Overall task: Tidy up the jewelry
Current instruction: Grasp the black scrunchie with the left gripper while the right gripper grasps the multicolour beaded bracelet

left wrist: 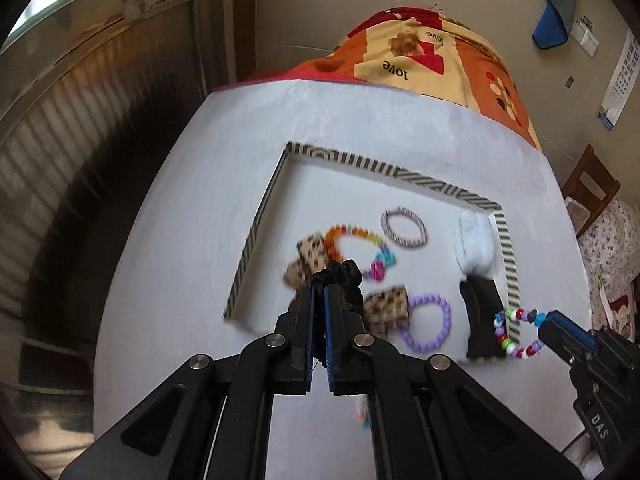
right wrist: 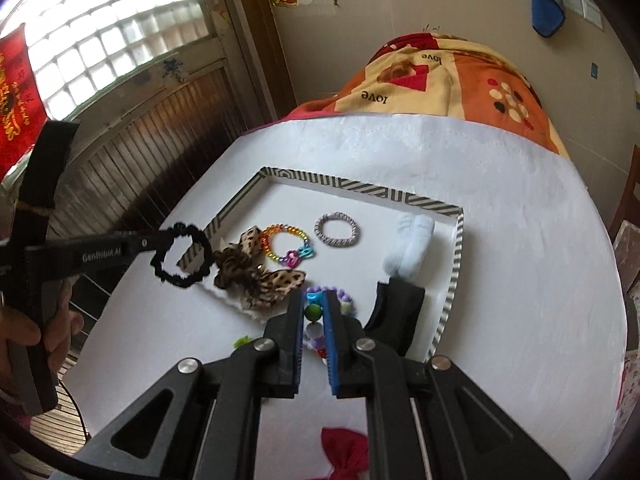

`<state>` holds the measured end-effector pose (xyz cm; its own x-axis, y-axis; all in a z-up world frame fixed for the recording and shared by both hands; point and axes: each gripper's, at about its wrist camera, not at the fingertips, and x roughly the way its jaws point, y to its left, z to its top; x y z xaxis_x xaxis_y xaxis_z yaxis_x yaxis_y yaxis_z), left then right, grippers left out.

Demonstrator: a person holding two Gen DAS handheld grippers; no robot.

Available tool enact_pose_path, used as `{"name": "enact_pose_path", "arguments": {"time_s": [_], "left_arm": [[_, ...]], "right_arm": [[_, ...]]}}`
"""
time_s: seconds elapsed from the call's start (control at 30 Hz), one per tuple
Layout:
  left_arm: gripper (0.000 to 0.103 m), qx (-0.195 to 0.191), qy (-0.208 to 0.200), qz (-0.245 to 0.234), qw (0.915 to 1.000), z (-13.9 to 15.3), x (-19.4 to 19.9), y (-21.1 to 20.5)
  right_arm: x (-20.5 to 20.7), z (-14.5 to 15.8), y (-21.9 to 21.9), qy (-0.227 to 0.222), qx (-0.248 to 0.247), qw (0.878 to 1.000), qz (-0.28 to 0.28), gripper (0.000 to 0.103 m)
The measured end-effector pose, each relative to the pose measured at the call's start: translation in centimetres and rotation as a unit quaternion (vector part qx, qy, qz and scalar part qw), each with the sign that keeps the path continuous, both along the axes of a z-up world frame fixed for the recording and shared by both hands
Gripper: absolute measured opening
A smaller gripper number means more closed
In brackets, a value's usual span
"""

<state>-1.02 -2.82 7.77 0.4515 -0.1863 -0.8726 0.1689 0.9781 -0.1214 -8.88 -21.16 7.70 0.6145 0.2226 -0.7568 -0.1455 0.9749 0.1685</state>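
Daylight is admitted through the glass-block window (right wrist: 108, 36), which is overexposed to near white in the right wrist view. The white table (right wrist: 500, 216) below it is brightly and evenly lit, with only soft shadows cast. In the left wrist view, motion blur is seen across the striped tray (left wrist: 256, 236) and its contents. Straight lines are bowed towards the dark, vignetted corners.

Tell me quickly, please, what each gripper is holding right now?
Left gripper: closed on the black scrunchie.
Right gripper: closed on the multicolored bead bracelet.
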Motion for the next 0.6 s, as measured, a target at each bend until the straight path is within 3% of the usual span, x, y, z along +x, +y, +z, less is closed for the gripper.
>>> {"name": "enact_pose_path", "arguments": {"time_s": [0.27, 0.6], "left_arm": [[0.0, 0.028, 0.007, -0.009, 0.9995, -1.9, 5.8, -2.0], [0.0, 0.025, 0.033, -0.025, 0.9988, -4.9, 11.8, -4.1]], "right_arm": [[5.1, -1.8, 0.2, 0.023, 0.008, 1.0, -0.003, 0.01], [10.2, -4.4, 1.4, 0.047, 0.026, 0.999, -0.003, 0.01]]}}
